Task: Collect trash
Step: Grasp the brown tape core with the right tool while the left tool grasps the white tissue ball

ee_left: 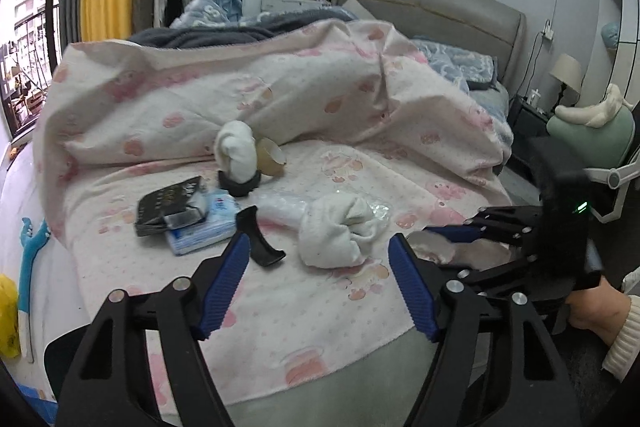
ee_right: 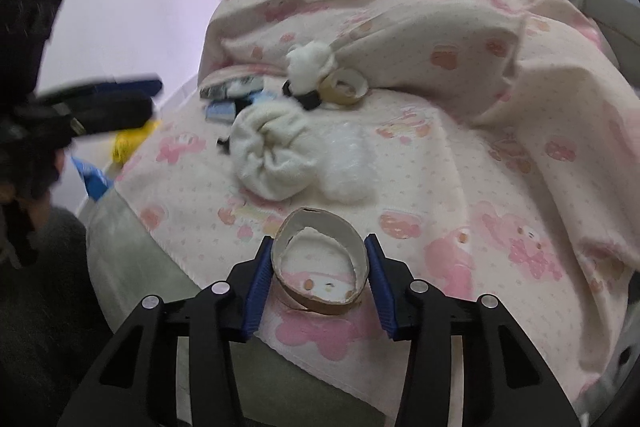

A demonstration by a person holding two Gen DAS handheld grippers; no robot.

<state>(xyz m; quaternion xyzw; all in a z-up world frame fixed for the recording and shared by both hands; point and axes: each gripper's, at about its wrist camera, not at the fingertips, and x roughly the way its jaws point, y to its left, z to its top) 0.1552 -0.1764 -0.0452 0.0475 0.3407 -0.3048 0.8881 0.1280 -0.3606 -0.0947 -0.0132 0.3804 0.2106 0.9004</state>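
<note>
My right gripper [ee_right: 319,241] is shut on a torn cardboard tape ring [ee_right: 320,221] at the near edge of the pink-patterned bed sheet [ee_right: 460,187], with a blue pad against each side of the ring. My left gripper [ee_left: 320,241] hangs open over the bed with nothing between its pads. Just ahead of it lie a rolled white sock [ee_left: 340,231], crinkled clear plastic [ee_left: 280,205] and a black curved piece [ee_left: 260,239]. Farther back are a blue tissue pack [ee_left: 208,227], a black box [ee_left: 168,205], a second sock ball [ee_left: 236,147] and another cardboard ring [ee_left: 272,157].
A bunched pink quilt [ee_left: 280,83] rises behind the items. A grey headboard [ee_left: 440,7] and a bedside lamp [ee_left: 566,73] stand at the back right. A yellow bag [ee_left: 8,319] lies on the floor to the left. A person's hand and cream sleeve [ee_left: 620,331] hold the right gripper.
</note>
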